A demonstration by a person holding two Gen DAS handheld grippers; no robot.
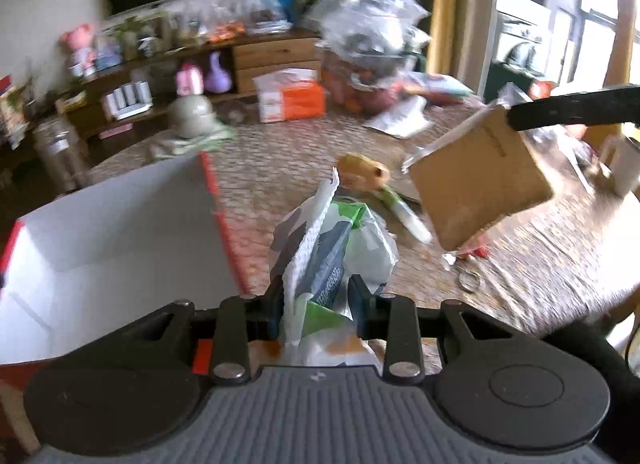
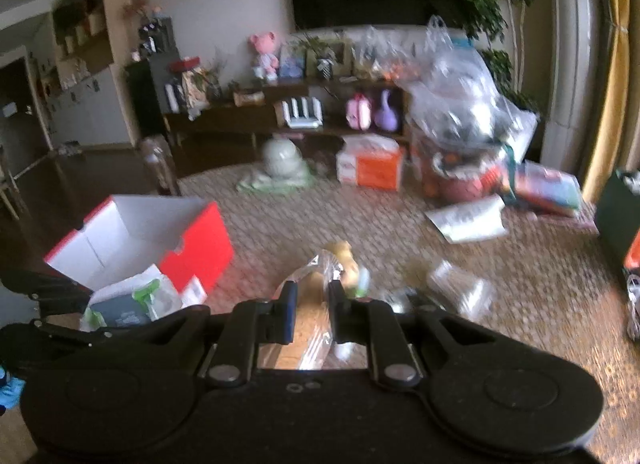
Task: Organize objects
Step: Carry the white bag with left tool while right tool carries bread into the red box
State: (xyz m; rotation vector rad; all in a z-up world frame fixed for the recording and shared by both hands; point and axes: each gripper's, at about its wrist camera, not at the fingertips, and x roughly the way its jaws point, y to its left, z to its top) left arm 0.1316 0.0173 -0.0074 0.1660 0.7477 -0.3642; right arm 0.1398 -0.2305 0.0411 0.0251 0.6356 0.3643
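Observation:
My left gripper (image 1: 318,296) is shut on a white, green and grey plastic packet (image 1: 332,248), held just right of the open red box with a white inside (image 1: 120,240). The packet also shows in the right wrist view (image 2: 132,304) beside the red box (image 2: 192,252). My right gripper (image 2: 312,304) is shut on a brown card in a clear sleeve (image 2: 308,296); in the left wrist view the card (image 1: 480,180) hangs above the table from the right gripper's finger (image 1: 572,108). A yellow and green toy (image 1: 372,180) lies on the patterned table (image 1: 280,168).
A big clear bag of items (image 1: 368,48), an orange and white box (image 1: 292,96), a grey-green helmet-like object (image 1: 192,112) and a leaflet (image 1: 400,116) sit at the table's far side. A white mug (image 1: 624,160) stands at the right. Small wrappers (image 2: 460,288) lie near the toy.

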